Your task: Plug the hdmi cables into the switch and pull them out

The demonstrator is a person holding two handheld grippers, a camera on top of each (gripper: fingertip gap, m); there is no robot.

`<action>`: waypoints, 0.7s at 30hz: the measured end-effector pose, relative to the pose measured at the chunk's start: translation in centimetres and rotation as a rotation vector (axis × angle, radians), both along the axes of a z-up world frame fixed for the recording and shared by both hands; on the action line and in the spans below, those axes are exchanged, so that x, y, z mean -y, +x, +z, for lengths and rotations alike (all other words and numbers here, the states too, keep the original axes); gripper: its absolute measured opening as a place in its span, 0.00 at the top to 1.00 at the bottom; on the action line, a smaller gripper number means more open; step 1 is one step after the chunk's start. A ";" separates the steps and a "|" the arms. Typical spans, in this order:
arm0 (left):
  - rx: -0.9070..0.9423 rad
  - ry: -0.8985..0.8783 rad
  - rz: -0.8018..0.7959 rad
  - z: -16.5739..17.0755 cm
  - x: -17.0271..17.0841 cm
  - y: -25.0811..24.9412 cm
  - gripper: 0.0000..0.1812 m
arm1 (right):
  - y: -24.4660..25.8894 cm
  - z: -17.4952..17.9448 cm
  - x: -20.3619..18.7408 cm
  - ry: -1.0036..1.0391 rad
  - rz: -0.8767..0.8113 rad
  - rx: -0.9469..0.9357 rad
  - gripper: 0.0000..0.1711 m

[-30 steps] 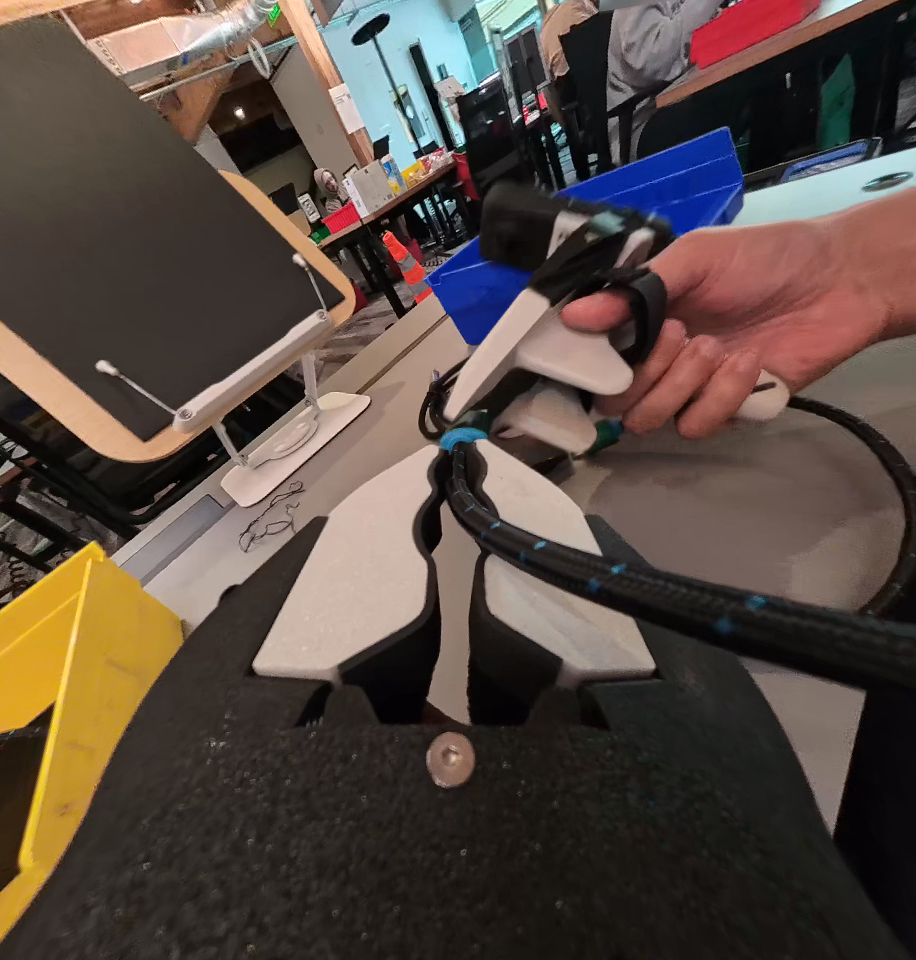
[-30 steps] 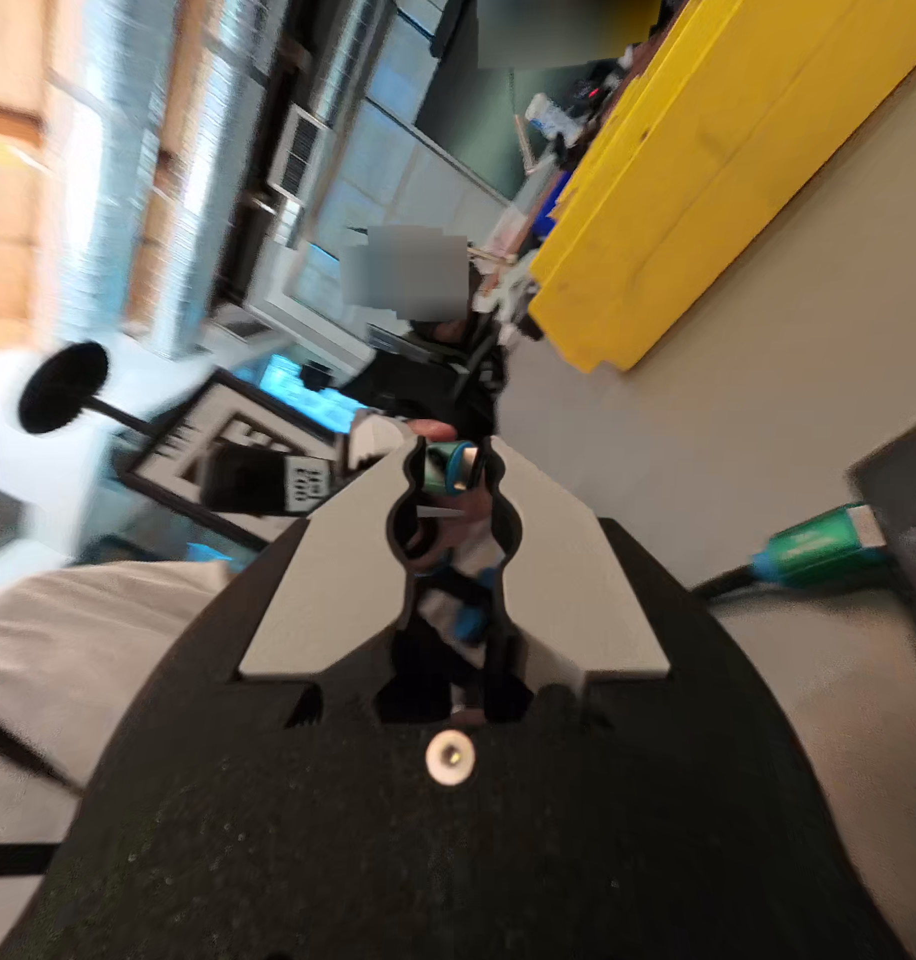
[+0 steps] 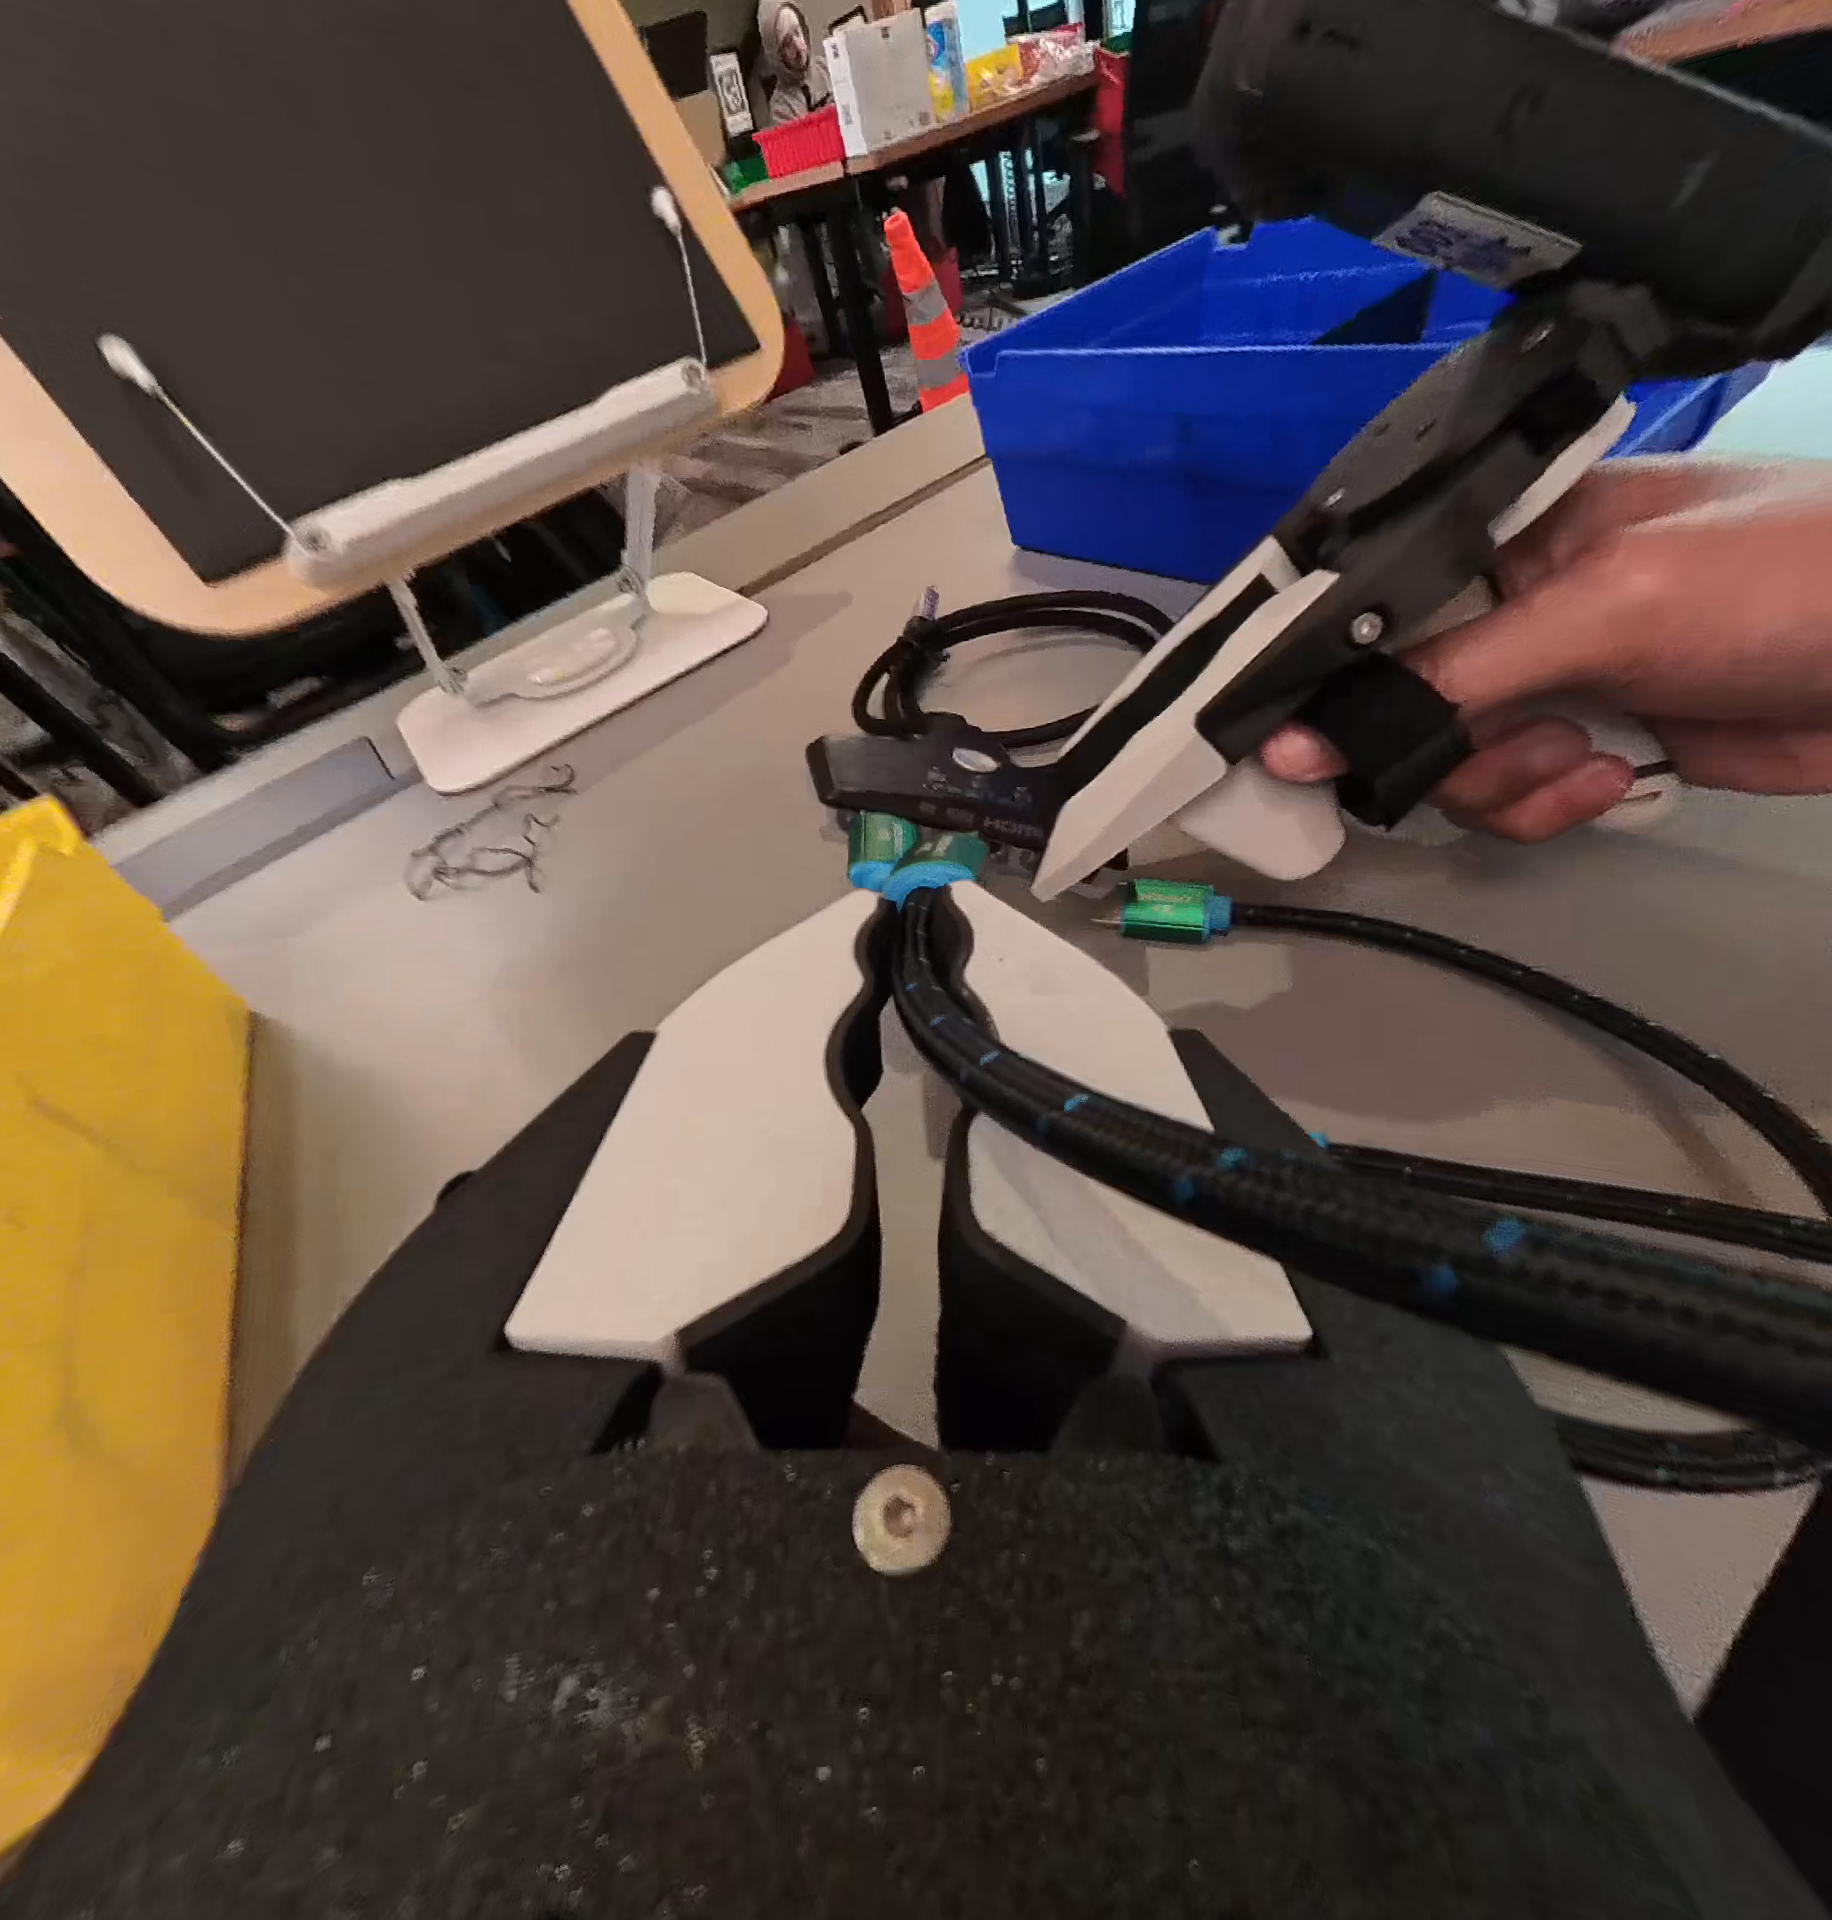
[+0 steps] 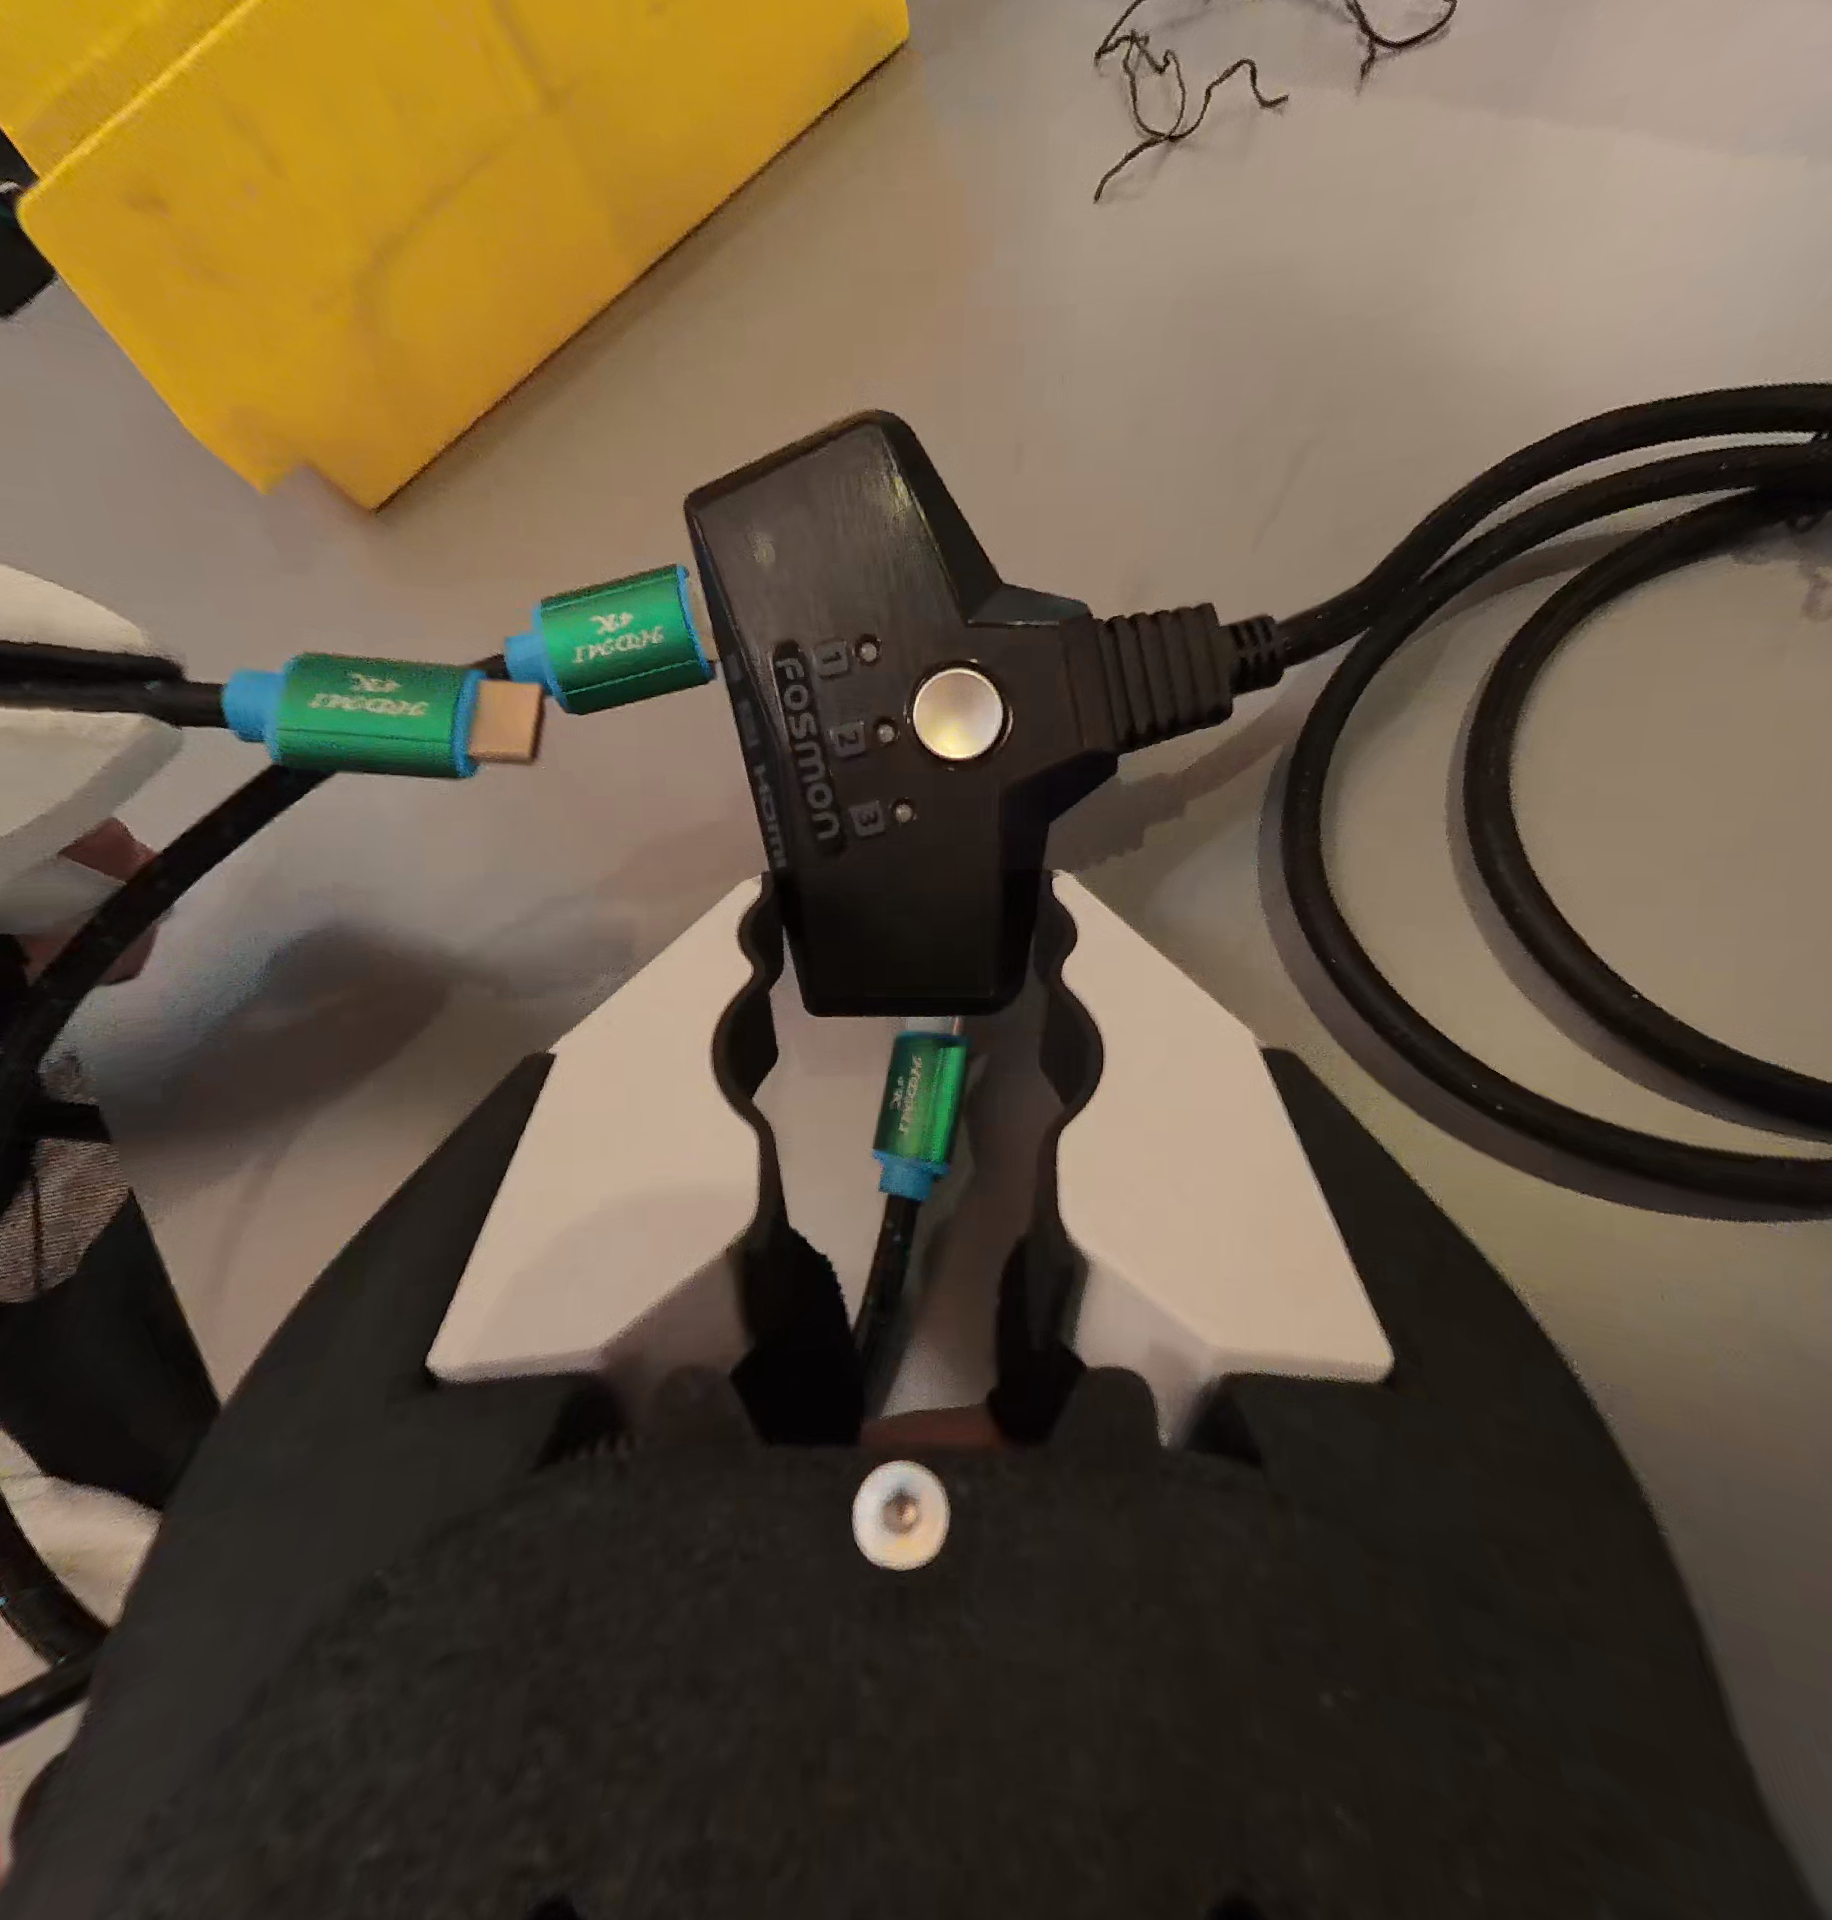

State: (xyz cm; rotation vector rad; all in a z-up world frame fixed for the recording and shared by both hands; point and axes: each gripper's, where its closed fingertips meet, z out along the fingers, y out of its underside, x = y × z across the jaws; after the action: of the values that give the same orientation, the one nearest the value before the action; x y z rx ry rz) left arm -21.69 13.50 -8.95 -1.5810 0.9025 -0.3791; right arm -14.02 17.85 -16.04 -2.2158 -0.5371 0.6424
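We steady the switch (image 4: 896,727) between the right gripper (image 4: 907,914)'s fingers, closed on its near end, while the left gripper (image 3: 907,914) pinches a braided cable (image 3: 1151,1132) just behind its green plug (image 4: 372,712). The bare gold tip sits just short of the middle port (its neighbour (image 4: 621,639) is already seated), so we should level it and push straight. A third plug (image 4: 917,1107) lies loose between the right fingers.
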 end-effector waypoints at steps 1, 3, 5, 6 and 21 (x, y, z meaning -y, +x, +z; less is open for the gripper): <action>-0.035 0.040 0.004 0.3 0.1 0.0 0.97 | -0.1 0.1 0.1 0.010 -0.004 0.017 0.72; -0.113 0.142 -0.016 0.9 0.6 0.5 0.97 | -0.3 0.1 0.3 0.039 0.007 0.079 0.72; -0.157 0.243 -0.038 1.9 1.3 0.9 0.96 | -0.6 0.1 0.5 0.066 0.019 0.139 0.72; -0.156 0.272 -0.035 2.5 1.5 0.8 0.97 | -0.7 0.1 0.5 0.074 0.021 0.154 0.72; 0.896 -0.042 -0.268 12.8 -0.3 -13.8 0.96 | 3.6 3.9 -0.7 0.038 -0.021 -0.162 0.72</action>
State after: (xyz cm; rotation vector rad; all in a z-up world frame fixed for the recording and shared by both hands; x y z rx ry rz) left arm -35.45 13.76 3.81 -1.1265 0.3916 -1.1851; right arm -10.45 18.55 -12.17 -2.1086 -0.4397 0.7860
